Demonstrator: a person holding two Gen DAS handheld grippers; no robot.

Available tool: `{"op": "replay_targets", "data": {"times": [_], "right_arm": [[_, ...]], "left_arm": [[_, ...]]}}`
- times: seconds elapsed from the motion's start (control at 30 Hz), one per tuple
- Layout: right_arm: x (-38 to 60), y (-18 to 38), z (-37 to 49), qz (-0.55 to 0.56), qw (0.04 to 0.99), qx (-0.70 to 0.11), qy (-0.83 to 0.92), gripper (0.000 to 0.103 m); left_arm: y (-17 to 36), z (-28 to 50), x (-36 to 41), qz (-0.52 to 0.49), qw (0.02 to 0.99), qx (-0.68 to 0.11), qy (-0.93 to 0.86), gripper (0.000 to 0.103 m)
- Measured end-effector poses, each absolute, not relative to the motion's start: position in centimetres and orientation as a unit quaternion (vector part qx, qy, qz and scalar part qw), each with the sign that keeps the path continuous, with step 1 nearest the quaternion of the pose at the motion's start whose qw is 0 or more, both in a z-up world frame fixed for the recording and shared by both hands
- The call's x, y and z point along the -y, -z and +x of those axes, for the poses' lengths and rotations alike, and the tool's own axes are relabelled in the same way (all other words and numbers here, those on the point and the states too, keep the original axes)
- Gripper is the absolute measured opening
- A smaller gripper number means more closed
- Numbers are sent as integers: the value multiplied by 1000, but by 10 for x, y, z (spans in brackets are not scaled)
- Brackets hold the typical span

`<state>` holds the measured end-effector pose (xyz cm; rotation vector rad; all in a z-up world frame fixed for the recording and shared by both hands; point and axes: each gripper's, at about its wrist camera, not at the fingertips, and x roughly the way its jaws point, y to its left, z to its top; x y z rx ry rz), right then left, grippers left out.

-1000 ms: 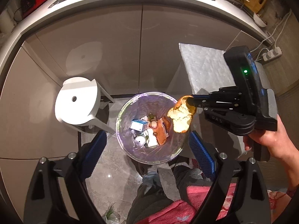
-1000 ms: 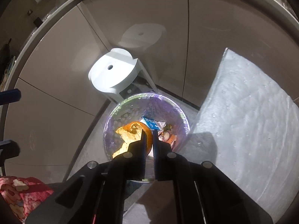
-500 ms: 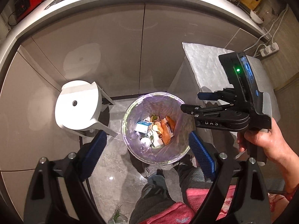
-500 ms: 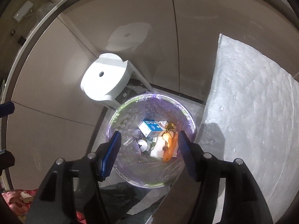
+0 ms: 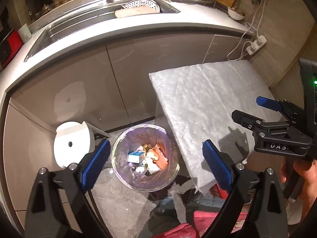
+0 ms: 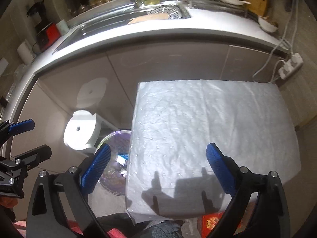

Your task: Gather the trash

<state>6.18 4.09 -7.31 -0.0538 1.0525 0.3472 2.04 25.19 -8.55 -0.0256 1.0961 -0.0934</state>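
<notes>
My right gripper [image 6: 156,166] has just been opening; its ribbed blue pads stand wide, nothing between them, above the dimpled white tabletop [image 6: 214,123]. My left gripper [image 5: 156,161] is spread empty over the round plastic-lined bin [image 5: 145,158] holding the trash [image 5: 147,157]

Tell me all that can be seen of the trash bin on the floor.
The trash bin is round and open-topped, lined with a thin purplish transparent bag folded over its rim. It stands upright on the grey floor, between a white stool and a white padded surface, before the cabinet doors. Inside lie a small blue-and-white carton, orange peel and other scraps. In the right wrist view the padded surface hides part of it.
</notes>
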Motion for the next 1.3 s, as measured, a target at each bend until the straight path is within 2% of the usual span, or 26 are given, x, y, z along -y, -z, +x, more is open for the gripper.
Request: {"op": "replay_targets", "data": {"times": [0.07, 0.57, 0.87, 1.3], "right_arm": [[-21, 53, 53, -12, 861, -487, -146, 101], [96, -73, -56, 2, 919, -379, -111, 101], [134, -114, -118, 22, 936, -321, -144, 101], [154, -140, -164, 25, 948, -271, -163, 101]], "left_arm": [[69, 20, -234, -8, 858, -511, 54, 90], [-46, -60, -113, -5, 909, -418, 13, 92], [-94, -130, -73, -4, 930, -367, -16, 95], [-127, -182, -45, 4, 946, -325, -26, 95]]}}
